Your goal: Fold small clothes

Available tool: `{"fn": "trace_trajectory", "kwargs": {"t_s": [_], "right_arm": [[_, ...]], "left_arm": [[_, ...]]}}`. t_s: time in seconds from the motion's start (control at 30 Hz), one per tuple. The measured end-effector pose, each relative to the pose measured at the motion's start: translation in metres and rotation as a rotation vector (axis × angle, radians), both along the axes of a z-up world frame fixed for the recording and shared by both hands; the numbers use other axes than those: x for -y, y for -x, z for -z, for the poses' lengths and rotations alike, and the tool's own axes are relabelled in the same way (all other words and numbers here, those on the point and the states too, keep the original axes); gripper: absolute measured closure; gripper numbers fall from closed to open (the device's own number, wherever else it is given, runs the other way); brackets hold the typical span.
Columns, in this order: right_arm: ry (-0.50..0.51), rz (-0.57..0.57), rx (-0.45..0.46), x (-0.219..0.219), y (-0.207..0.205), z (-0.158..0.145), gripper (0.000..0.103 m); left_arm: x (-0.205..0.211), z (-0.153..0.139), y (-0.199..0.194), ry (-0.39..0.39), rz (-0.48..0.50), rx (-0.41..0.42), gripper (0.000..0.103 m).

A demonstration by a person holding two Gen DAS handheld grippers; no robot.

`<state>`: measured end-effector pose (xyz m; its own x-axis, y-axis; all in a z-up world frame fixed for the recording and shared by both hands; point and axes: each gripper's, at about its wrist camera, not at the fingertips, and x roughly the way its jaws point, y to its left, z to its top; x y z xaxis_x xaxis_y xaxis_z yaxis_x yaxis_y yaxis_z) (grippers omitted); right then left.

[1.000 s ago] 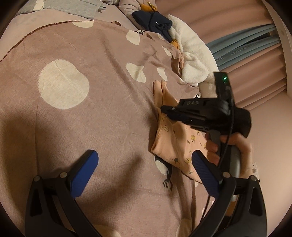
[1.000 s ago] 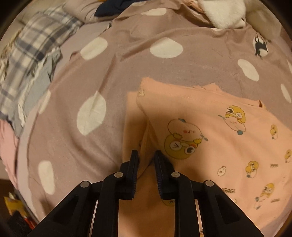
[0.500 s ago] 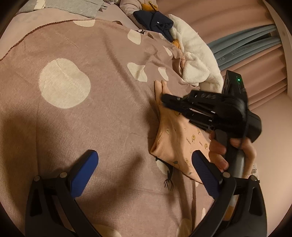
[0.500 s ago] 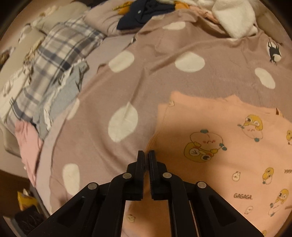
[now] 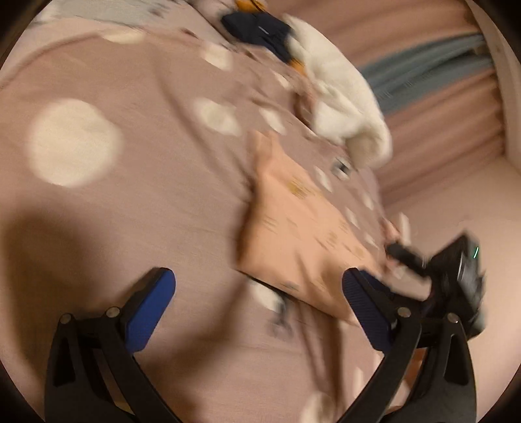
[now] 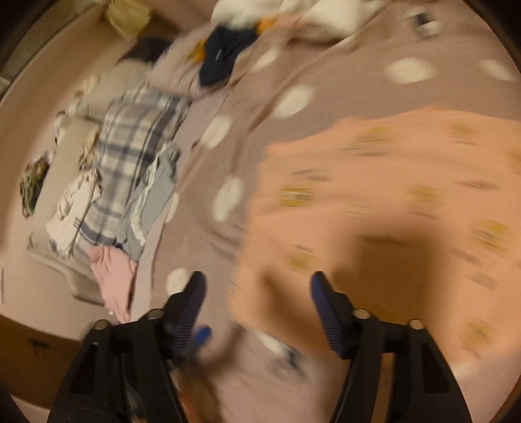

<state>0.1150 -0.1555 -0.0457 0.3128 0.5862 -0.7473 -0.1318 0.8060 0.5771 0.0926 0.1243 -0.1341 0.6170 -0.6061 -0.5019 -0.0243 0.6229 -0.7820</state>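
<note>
A small peach garment with yellow cartoon prints (image 5: pixel 293 227) lies folded flat on the mauve spotted bedspread (image 5: pixel 146 179). It also fills the right half of the right wrist view (image 6: pixel 390 201). My left gripper (image 5: pixel 257 309) is open and empty, hovering just short of the garment's near edge. My right gripper (image 6: pixel 257 309) is open and empty above the garment's near left corner. The right gripper also shows at the right edge of the left wrist view (image 5: pixel 456 276), off the garment. Both views are motion-blurred.
A white fluffy item (image 5: pixel 342 107) and a navy garment (image 5: pixel 257 29) lie at the far side of the bed. A plaid cloth (image 6: pixel 136 156), grey clothes and a pink item (image 6: pixel 114 276) lie at the bed's left side. Curtains (image 5: pixel 439 97) hang beyond.
My right gripper has let go of the peach garment, opened wide and pulled back off it. The garment now lies folded flat. My left gripper stayed open and shifted slightly.
</note>
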Motion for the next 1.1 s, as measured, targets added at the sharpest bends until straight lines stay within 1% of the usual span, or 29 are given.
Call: {"fn": "trace_trajectory", "kwargs": {"t_s": [0.03,0.1,0.13,0.17,0.2,0.27,0.33,0.37,0.4,0.43,0.47,0.5,0.53,0.57,0.63,0.67,0.73,0.8,0.83,0.87,0.93,0.97,1.03,1.1], "right_arm": [[0.024,0.035,0.042,0.019,0.017,-0.003,0.016],[0.057,0.112,0.098,0.053,0.041,-0.005,0.014],[0.065,0.161,0.108,0.072,0.053,-0.004,0.011],[0.061,0.204,0.104,0.088,0.061,0.000,0.008],[0.048,0.253,0.090,0.102,0.067,0.006,0.003],[-0.033,0.335,0.053,0.128,0.074,0.026,0.002],[-0.176,0.380,-0.016,0.153,0.077,0.058,0.002],[-0.247,0.394,-0.042,0.161,0.075,0.073,0.002],[-0.316,0.407,-0.022,0.167,0.073,0.082,0.002],[-0.358,0.408,0.022,0.170,0.071,0.081,0.001],[-0.368,0.391,0.035,0.170,0.065,0.077,0.001],[-0.364,0.357,0.030,0.166,0.055,0.076,0.001],[-0.356,0.321,0.024,0.161,0.042,0.078,0.001],[-0.351,0.308,0.026,0.158,0.033,0.082,0.001],[-0.332,0.325,0.064,0.150,0.021,0.080,0.001],[-0.315,0.323,0.067,0.147,0.017,0.079,0.001],[-0.285,0.325,0.059,0.147,0.002,0.079,0.001],[-0.288,0.353,0.076,0.155,-0.006,0.080,0.001],[-0.285,0.364,0.094,0.156,-0.004,0.081,0.001],[-0.278,0.362,0.117,0.162,0.004,0.081,0.001],[-0.236,0.327,0.184,0.160,0.013,0.079,0.001],[-0.206,0.308,0.208,0.159,0.017,0.079,0.001],[-0.141,0.301,0.231,0.150,0.015,0.077,0.001],[-0.097,0.298,0.246,0.145,0.014,0.077,0.000]], "left_arm": [[0.006,0.000,-0.002,0.034,0.036,0.013,0.001],[0.019,0.005,-0.006,0.133,0.090,0.028,0.001],[0.026,0.010,-0.008,0.185,0.111,0.025,0.001],[0.032,0.014,-0.010,0.220,0.124,0.016,0.001],[0.038,0.015,-0.010,0.209,0.121,0.020,0.001],[0.045,0.012,-0.007,0.153,0.108,0.052,0.000],[0.053,0.009,-0.008,0.125,0.116,0.066,0.000],[0.055,0.009,-0.012,0.127,0.123,0.069,0.000],[0.059,0.009,-0.018,0.135,0.143,0.066,0.000],[0.062,0.010,-0.026,0.155,0.170,0.059,0.000],[0.065,0.014,-0.036,0.186,0.191,0.047,0.000],[0.065,0.016,-0.044,0.215,0.195,0.035,0.000],[0.063,0.020,-0.049,0.246,0.181,0.024,0.000],[0.061,0.022,-0.054,0.279,0.156,0.016,0.000],[0.057,0.025,-0.063,0.337,0.126,0.006,0.000],[0.056,0.026,-0.066,0.345,0.126,-0.006,0.000],[0.059,0.026,-0.073,0.333,0.143,-0.037,0.001],[0.063,0.021,-0.072,0.300,0.177,-0.035,0.001],[0.066,0.019,-0.069,0.283,0.202,-0.028,0.001],[0.066,0.019,-0.064,0.273,0.201,-0.037,0.001],[0.065,0.019,-0.054,0.232,0.182,-0.082,0.005],[0.065,0.017,-0.049,0.215,0.180,-0.098,0.004],[0.065,0.017,-0.042,0.227,0.165,-0.125,0.002],[0.065,0.021,-0.038,0.235,0.151,-0.155,0.002]]}}
